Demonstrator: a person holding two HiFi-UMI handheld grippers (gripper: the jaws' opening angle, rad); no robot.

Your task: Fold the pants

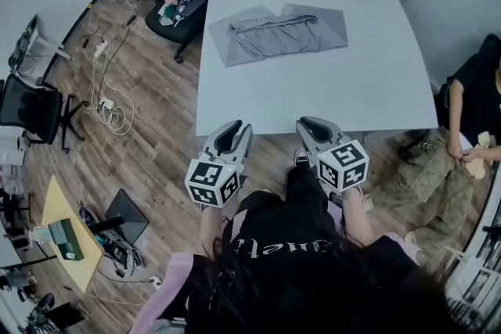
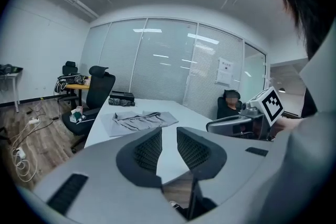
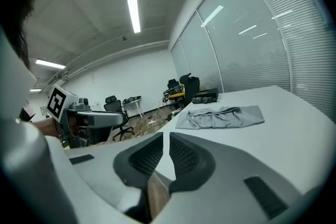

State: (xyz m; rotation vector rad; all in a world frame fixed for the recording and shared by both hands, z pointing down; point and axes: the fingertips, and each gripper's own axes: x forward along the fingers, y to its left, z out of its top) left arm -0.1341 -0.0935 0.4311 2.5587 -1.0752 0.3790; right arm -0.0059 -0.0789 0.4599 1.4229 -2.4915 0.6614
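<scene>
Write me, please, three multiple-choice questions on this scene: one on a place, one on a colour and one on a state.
1. Where do the pants lie?
A) on the floor
B) on the far part of the table
C) on a chair

2. What colour are the pants?
A) grey
B) red
C) black

3. What do the left gripper and the right gripper hold?
A) both grip the pants
B) only the left grips the pants
C) nothing

Answers:
1 B: they lie on the white tabletop, far from both grippers.
2 A: the cloth is plainly grey.
3 C: nothing lies between either gripper's fingers.
</scene>
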